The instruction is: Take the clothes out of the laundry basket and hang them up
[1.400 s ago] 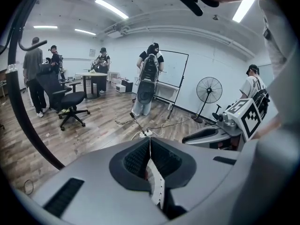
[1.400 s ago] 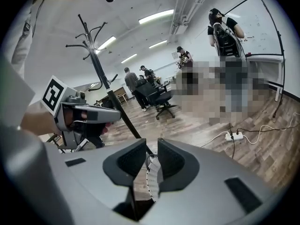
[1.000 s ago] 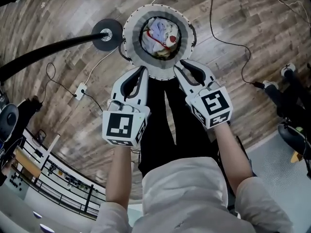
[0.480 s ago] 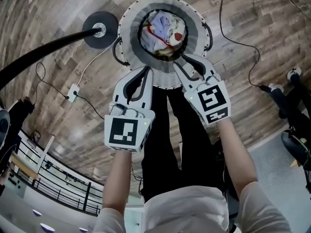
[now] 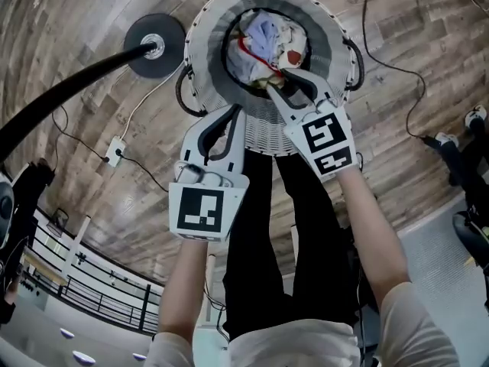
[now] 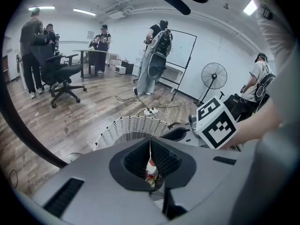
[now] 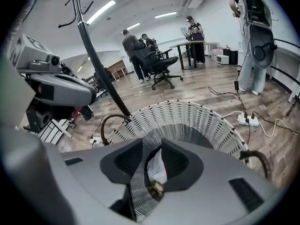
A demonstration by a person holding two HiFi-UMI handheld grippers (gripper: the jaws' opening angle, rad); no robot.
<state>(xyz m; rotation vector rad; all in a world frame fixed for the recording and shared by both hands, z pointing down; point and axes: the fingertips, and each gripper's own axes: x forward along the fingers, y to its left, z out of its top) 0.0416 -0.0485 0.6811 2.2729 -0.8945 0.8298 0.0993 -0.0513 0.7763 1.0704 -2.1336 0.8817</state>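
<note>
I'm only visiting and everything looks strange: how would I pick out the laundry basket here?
On the brown wood-plank floor, look just right of the flat black disc foot of a dark pole. The laundry basket is the round white woven tub there, the only deep container, with pale crumpled clothes inside.

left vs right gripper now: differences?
The left gripper is shut and empty; the right gripper has jaws apart, just been opening, nothing held between them. The left gripper sits at the near rim of the laundry basket; the right gripper reaches over the clothes. Both angle down toward the basket.
</note>
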